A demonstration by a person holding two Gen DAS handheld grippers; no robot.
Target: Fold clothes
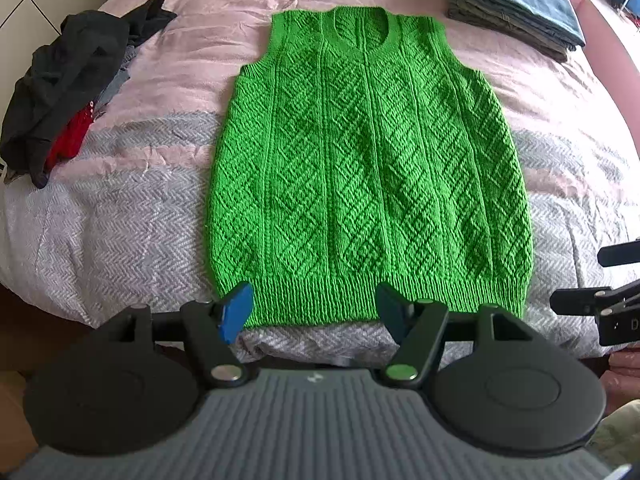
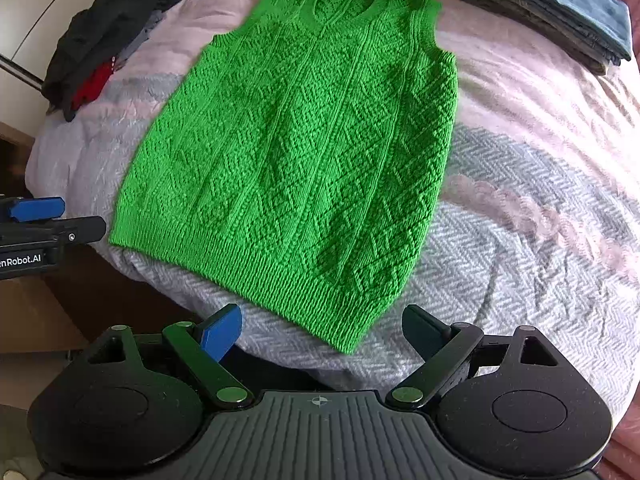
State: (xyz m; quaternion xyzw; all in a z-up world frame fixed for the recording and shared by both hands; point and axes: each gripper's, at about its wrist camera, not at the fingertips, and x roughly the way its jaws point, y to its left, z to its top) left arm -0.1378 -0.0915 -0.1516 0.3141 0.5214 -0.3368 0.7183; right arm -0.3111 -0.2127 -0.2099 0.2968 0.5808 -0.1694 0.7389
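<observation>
Pink-and-grey bedding [image 1: 132,216] carries a green knit vest [image 1: 368,168] spread flat – hem nearest the jaws, neckline pointing away, long axis straight ahead. Left gripper [image 1: 316,312] and right gripper [image 2: 322,332] hover at the hem, both spread and holding nothing.

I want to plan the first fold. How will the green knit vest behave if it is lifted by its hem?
The green knit vest lies flat and limp on the bed, so it will probably drape and sag between grip points. Its thick textured knit suggests some weight and stretch. The rough yarn likely grips the fingers rather than slipping.
</observation>
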